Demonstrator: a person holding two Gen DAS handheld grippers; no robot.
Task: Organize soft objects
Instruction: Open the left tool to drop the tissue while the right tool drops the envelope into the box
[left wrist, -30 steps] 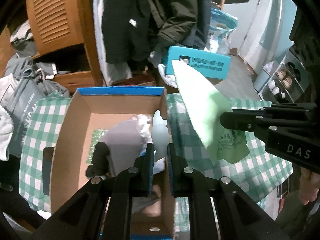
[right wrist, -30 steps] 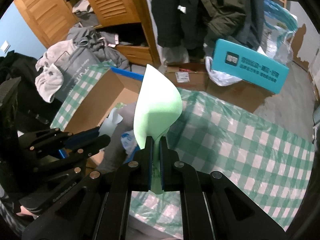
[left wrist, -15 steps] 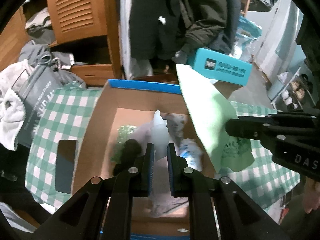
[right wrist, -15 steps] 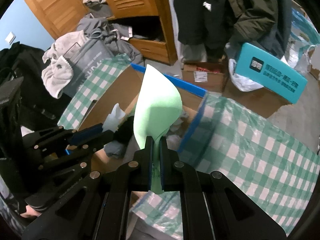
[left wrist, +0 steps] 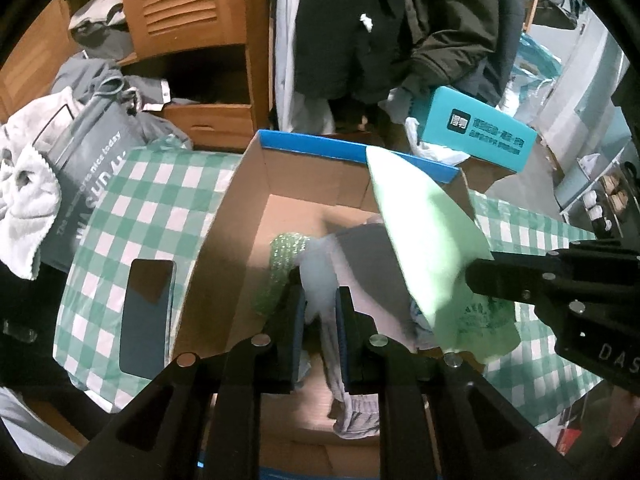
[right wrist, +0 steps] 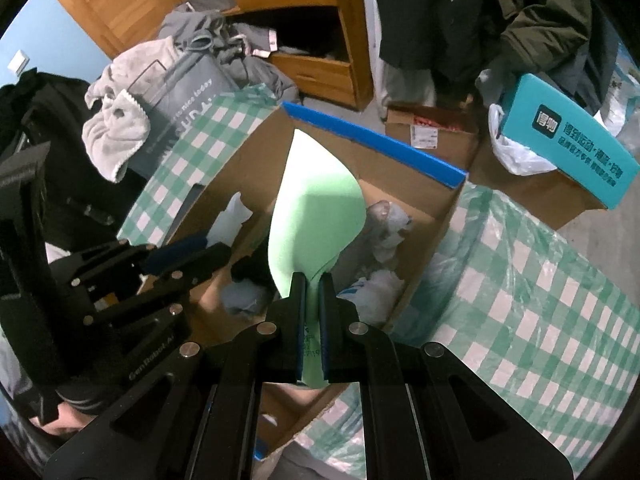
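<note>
An open cardboard box with a blue rim stands on the green checked cloth. My left gripper is shut on a pale translucent plastic bag and holds it over the box; it also shows in the right wrist view. My right gripper is shut on a light green bag that stands up stiffly over the box's right side. Inside the box lie a grey cloth, a green sparkly item and crumpled white bags.
A dark phone lies on the checked cloth left of the box. A teal box sits behind on brown cartons. A grey bag and towel lie at left. A wooden wardrobe and dark coats stand behind.
Both grippers have moved left and further over the box, carrying their bags. The box now sits central in both views.
</note>
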